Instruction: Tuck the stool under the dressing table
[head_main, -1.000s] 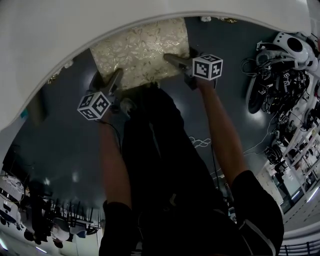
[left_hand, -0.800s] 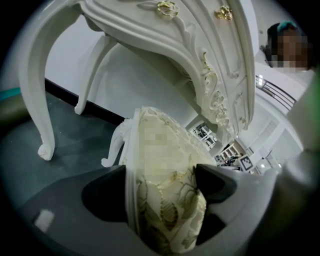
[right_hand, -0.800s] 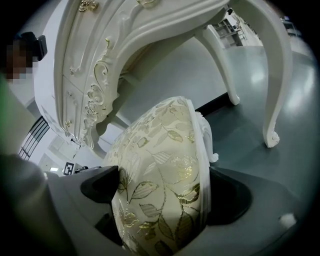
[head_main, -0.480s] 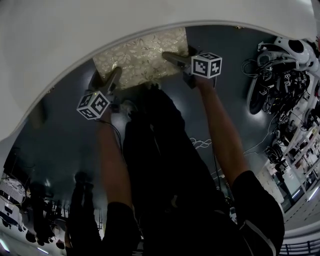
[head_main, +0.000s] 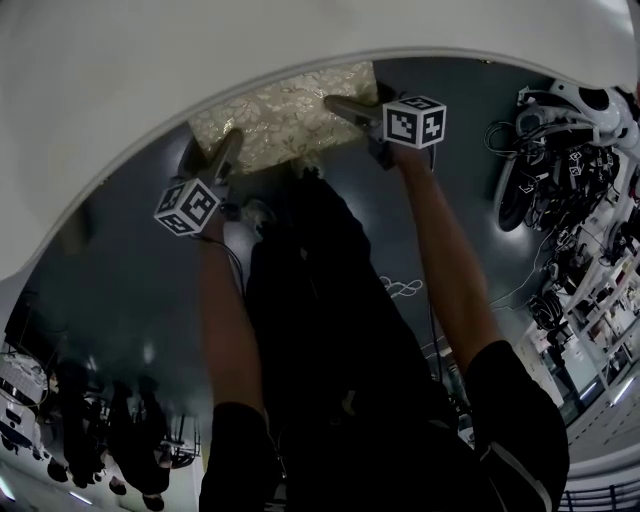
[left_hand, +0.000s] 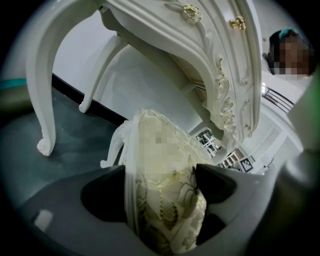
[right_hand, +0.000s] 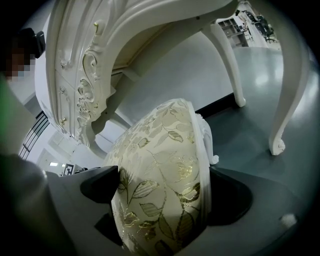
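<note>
Head view: one stool, topped with a gold-leaf cushion, is standing on the dark floor at the curved edge of one white dressing table. Its far side is probably sitting beneath the table top, though the overhang is hiding that part. Two grippers are reaching to it, each carrying one marker cube. The left gripper is meeting the cushion's left side, and the right gripper is meeting its right side.

Left gripper view: the left gripper is clamping the padded seat edge, its two dark jaws standing wide apart and pressing on the cushion from both sides. One white stool leg is showing beyond the seat, two curved table legs are standing at the left, and two gold drawer handles are glinting near the top.

Right gripper view: the right gripper is gripping the opposite edge of the same seat, with its two jaws also spread wide and bearing on the cushion between them. One stool leg is peeking out at the seat's right, two table legs are rising at the right, and the carved table front is arching overhead
</note>
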